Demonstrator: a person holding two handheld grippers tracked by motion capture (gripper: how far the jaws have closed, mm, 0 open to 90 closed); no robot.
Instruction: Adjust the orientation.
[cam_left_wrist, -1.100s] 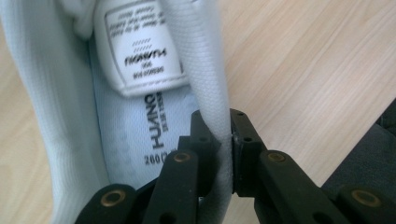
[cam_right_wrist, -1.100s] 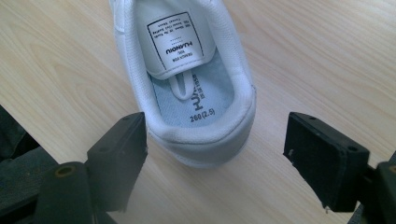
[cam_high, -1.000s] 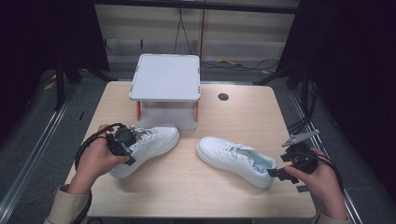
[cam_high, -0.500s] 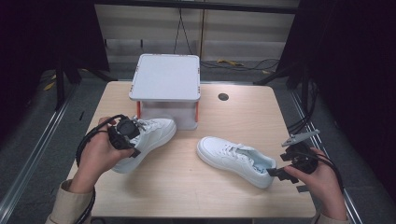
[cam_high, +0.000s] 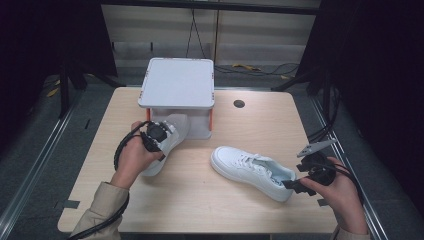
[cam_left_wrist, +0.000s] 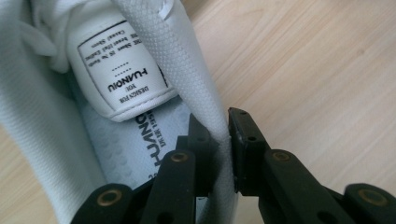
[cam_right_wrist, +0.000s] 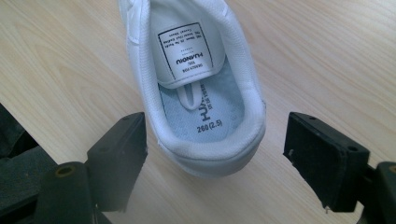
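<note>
High view, item list. Left gripper (cam_high: 161, 134): jaws pinched on side collar wall of left shoe (cam_high: 167, 142), one pad inside, one outside; grip has just been easing slightly wider, wall still between pads. Change from a second ago: left shoe carried away from open tabletop, toe now tucked under white box (cam_high: 177, 84) on its orange legs. Right shoe (cam_high: 251, 170): unmoved, flat on wooden table (cam_high: 200, 210), toe toward centre. Right gripper (cam_right_wrist: 215, 163): jaws spread wide either side of heel, pads not touching; position unchanged.

Light wooden table (cam_high: 200, 200), grey box (cam_high: 177, 95), 2 white sneakers (cam_high: 252, 170)
</note>
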